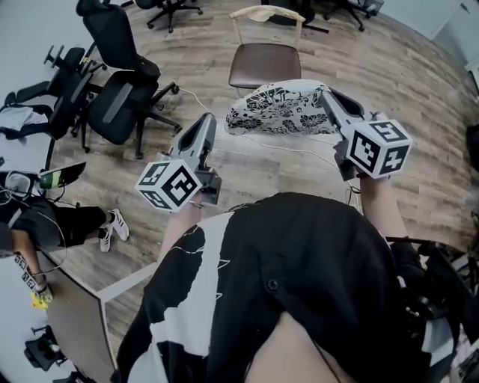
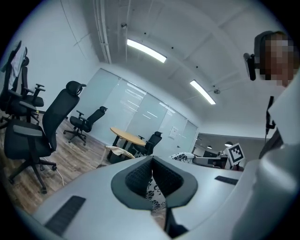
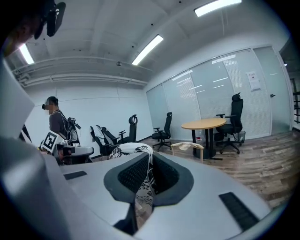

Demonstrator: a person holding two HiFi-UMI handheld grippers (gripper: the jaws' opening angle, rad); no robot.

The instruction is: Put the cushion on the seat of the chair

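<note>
The patterned cushion (image 1: 278, 108) is held in the air by both claws. The left claw (image 1: 208, 126) is pinched shut on its left edge and the right claw (image 1: 331, 101) on its right edge, with fabric seen between the pads in each gripper view. Its long axis is stretched side to side between them. The chair (image 1: 265, 19) is faced straight ahead, and its brown seat (image 1: 263, 66) is found just beyond and below the cushion, about equally near both claws.
</note>
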